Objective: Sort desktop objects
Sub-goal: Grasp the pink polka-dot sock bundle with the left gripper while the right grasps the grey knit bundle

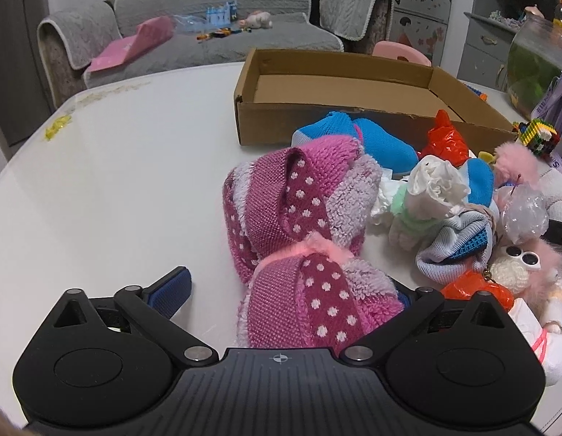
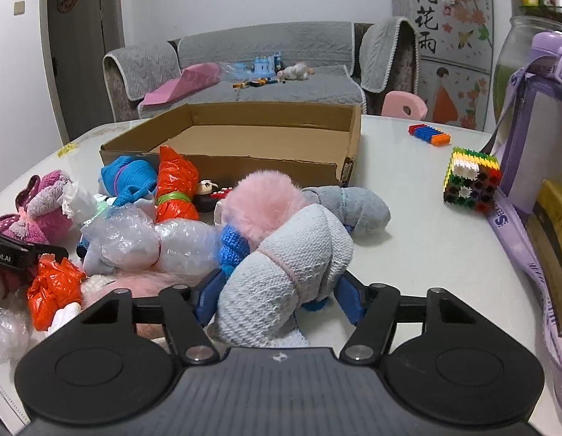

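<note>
Left wrist: your left tongs (image 1: 286, 285) stand wide apart, straddling the pink polka-dot knit bundle (image 1: 299, 218) without pressing it; fuzzy, soft, lying on the white table (image 1: 117, 181) just before the empty cardboard box (image 1: 353, 123), likely its destination. Right wrist: your right tongs (image 2: 277, 296) clamp the pale grey ribbed sock roll (image 2: 288, 272), banded, squashy, near the box (image 2: 244, 160)

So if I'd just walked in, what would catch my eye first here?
Probably the heap of bright soft things on the white table: a pink knitted bundle with white polka dots lies between the wide-open left gripper fingers. The right gripper closes on a pale grey knitted roll. Behind the heap sits an empty shallow cardboard box.
</note>
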### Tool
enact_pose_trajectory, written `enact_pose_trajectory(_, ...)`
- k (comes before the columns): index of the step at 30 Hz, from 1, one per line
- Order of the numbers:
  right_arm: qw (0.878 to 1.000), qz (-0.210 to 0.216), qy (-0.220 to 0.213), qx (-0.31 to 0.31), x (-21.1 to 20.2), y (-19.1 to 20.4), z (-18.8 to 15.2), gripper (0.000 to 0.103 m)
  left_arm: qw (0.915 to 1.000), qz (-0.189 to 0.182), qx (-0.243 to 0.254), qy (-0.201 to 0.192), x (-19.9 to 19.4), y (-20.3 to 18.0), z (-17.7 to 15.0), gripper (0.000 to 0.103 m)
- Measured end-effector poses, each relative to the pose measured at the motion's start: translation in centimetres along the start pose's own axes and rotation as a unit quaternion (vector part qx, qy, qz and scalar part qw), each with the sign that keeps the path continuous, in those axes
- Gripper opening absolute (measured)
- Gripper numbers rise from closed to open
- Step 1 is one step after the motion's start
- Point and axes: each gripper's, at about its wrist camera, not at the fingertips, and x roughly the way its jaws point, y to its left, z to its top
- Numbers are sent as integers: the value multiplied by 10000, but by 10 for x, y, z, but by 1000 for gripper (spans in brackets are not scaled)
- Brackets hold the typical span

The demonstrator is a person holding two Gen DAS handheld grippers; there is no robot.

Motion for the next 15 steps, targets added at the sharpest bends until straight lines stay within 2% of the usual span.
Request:
enact_pose_trajectory(1,10000,24,-6,-3,-1,0,0,55,10000,-22,13,-50,-2,0,-1,91)
enact_pose_trajectory(3,10000,43,-48,-9,-4,1,-1,54,9999,-37,19,-167,-7,0,-1,72)
enact_pose_trajectory(6,9999,74,-156,8,-11,-3,0,52,9998,-4,-77,-200,-10,4,0,67)
enact_pose_trajectory(15,9985,90,-517,146,-26,-23,8,51,9991,37,-74,-415,-23,6,-6,63)
